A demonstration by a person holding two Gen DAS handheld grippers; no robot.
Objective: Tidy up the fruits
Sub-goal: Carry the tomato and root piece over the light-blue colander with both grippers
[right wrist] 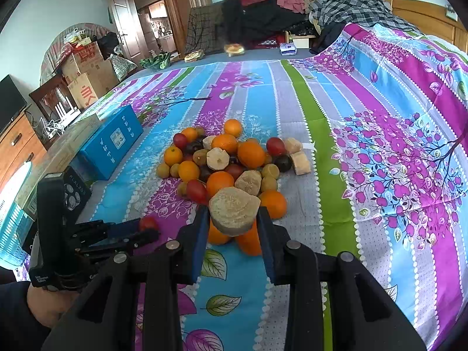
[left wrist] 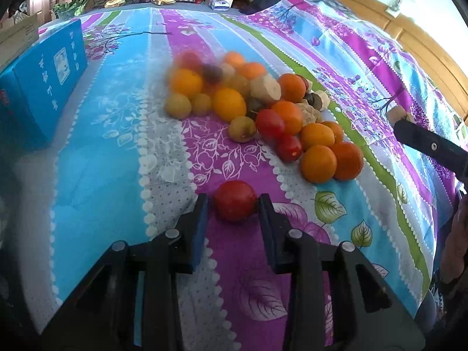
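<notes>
A pile of oranges, red tomatoes, small green-yellow fruits, dark plums and beige cut chunks (left wrist: 263,108) lies on the patterned bedsheet; it also shows in the right wrist view (right wrist: 228,161). My left gripper (left wrist: 234,201) has its jaws around a red tomato (left wrist: 235,200) resting on the sheet, the right pad touching it, a small gap at the left pad. In the right wrist view the left gripper (right wrist: 147,226) shows with the tomato (right wrist: 148,223). My right gripper (right wrist: 232,219) is shut on a beige cut chunk (right wrist: 234,209), held above two oranges (right wrist: 248,241).
A blue box (left wrist: 44,87) lies left of the pile, also in the right wrist view (right wrist: 111,143). The sheet (right wrist: 380,117) rises over a hump at right. Clothes and a wooden headboard (right wrist: 421,11) stand at the far end. A blue basket (right wrist: 11,234) is at far left.
</notes>
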